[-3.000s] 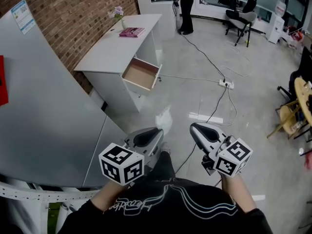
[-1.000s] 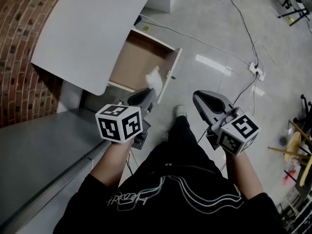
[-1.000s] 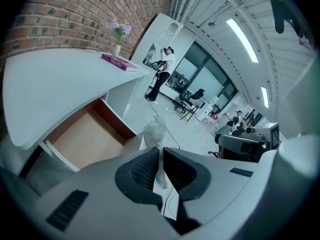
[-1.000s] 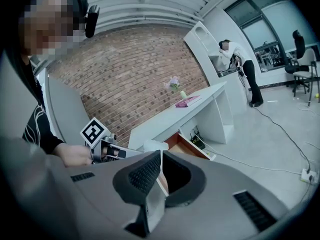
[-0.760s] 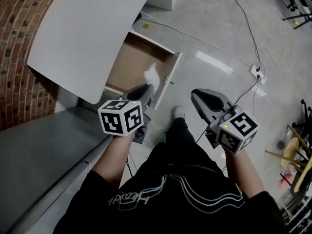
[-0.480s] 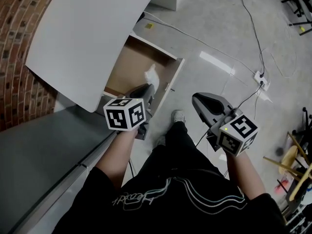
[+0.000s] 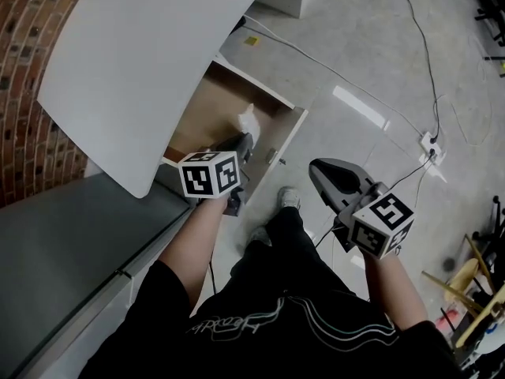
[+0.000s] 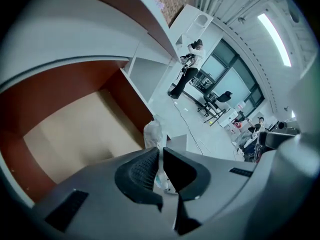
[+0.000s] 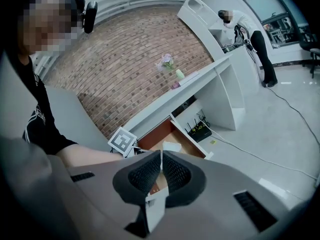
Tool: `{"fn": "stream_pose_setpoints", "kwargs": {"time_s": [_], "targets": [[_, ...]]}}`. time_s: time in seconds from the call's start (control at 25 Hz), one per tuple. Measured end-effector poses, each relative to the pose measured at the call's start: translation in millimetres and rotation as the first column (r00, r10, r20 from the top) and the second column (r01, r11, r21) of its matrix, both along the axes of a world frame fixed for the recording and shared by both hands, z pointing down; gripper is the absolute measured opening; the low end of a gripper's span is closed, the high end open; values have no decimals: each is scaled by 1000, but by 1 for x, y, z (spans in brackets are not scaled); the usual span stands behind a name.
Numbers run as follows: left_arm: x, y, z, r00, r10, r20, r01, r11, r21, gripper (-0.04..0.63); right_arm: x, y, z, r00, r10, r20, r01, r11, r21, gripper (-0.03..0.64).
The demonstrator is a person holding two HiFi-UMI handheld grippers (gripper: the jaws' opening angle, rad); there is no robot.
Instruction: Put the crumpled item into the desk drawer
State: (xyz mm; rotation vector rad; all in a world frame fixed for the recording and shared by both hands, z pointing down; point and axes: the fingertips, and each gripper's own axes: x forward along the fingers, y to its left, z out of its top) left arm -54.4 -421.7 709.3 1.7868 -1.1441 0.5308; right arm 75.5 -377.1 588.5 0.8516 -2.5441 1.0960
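While the left gripper is pinching the crumpled white plastic wad at its tips, the open wooden desk drawer is lying just below and ahead; the right gripper, closed and empty, is hanging farther off.

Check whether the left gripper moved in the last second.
Yes. The left gripper moved forward: the crumpled item hangs deeper over the drawer, farther from its front panel.

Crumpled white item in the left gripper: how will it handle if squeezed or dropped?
Probably light and soft: the crumpled white item squeezes thin in the left gripper, whose jaws are nearly closed. Its wrinkled, irregular shape likely won't roll in the open brown drawer.
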Motion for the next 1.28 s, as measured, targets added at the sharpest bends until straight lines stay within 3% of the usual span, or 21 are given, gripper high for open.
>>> {"fn": "stream_pose_setpoints", "kwargs": {"time_s": [0.2,0.36,0.68,0.96,1.16,1.28], "targets": [[-3,-20,42,1000,-5,-25,4,1000,-29,43,3,-9,31,1000,-8,11,9,999,-48,44],[-4,-26,75,999,5,-31,-8,997,-71,43,10,-9,57,999,-30,-30,28,997,-67,44],[-17,-29,112,995,-74,-63,65,989,-132,43,4,-13,82,1000,-30,9,30,995,-90,44],[-33,-26,130,990,-138,14,139,977,-160,47,-2,-12,88,999,-30,27,32,995,-92,44],[-43,-36,125,975,-220,17,220,969,-114,230,7,-24,82,999,3,34,0,996,-89,44],[-46,-41,115,968,-249,11,249,964,-89,271,12,-31,76,999,15,39,-12,996,-84,44]]}}
